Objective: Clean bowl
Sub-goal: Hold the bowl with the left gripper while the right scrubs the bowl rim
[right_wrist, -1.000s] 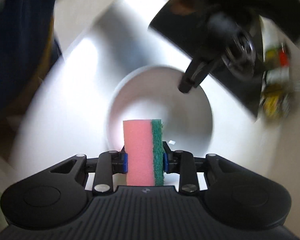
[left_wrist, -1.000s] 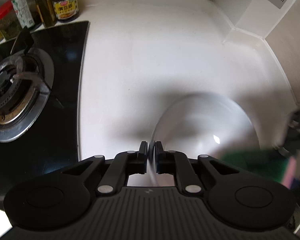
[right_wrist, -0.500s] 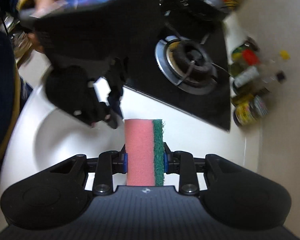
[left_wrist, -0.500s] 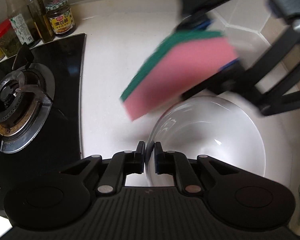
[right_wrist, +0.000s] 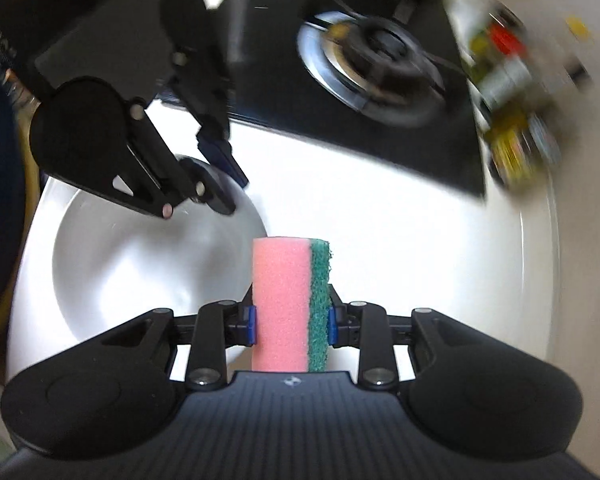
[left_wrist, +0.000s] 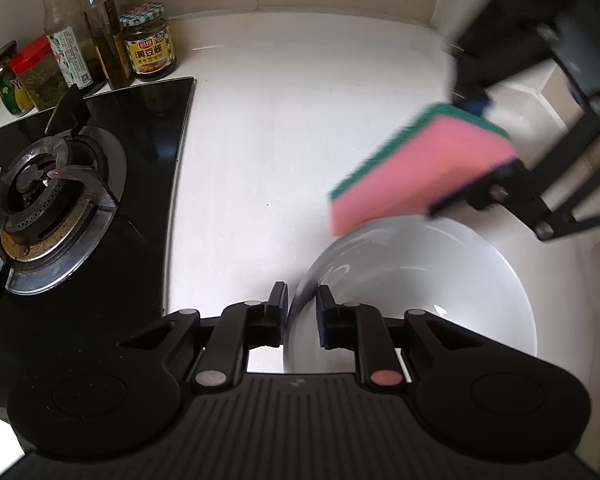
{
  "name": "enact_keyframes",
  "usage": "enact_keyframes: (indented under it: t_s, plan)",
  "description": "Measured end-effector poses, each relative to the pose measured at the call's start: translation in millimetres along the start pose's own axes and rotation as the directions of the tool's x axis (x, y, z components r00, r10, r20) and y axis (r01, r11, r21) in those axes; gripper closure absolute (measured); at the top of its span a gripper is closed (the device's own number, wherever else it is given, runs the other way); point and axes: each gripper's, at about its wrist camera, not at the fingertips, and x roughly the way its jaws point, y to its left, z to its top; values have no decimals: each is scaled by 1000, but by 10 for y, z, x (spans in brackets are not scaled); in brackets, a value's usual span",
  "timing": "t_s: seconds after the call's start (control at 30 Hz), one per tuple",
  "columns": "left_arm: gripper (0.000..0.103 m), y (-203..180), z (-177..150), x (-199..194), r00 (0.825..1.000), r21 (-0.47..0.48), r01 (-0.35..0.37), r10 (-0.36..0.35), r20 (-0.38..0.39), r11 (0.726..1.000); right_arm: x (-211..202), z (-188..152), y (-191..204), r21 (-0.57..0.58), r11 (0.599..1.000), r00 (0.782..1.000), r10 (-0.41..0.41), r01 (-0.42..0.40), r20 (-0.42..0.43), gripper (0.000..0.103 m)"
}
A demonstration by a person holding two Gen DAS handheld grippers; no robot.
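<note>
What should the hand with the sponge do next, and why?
Probably set the sponge down on the counter. The right tool grips it above the counter, just off the white bowl. The left tool has just been opening, its pads apart around the bowl's rim, so the wiping looks finished.

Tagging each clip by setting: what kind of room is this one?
A home kitchen, most likely. A gas burner sits in a black glass hob beside a white counter, sauce bottles and jars stand along the wall, and a white bowl sits on the counter.
</note>
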Motion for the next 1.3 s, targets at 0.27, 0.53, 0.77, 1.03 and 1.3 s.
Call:
enact_keyframes:
  t_s: [0.27, 0.53, 0.77, 1.03, 1.3]
  plan:
    - [74, -55, -12, 4, 1000, -14, -24, 24, 20, 1000, -210, -667, 342, 437, 893, 991, -133, 109, 24, 77]
    - [85, 6, -21, -48, 1000, -22, -6, 6, -9, 1000, -547, -787, 691, 460, 859, 962, -272, 226, 34, 77]
    - [90, 135, -117, -124, 1000, -90, 7, -10, -26, 996, -108, 14, 1049, -55, 864, 850, -478, 500, 223, 77]
    - [83, 138, -179, -144, 1000, -130, -1, 3, 18, 991, 357, 44, 1443, -446, 674, 799, -571, 589, 191, 77]
    - [76, 64, -184, -146, 999, -123, -10, 16, 40, 992, -15, -164, 1366, -120, 826, 829, -558, 551, -35, 77]
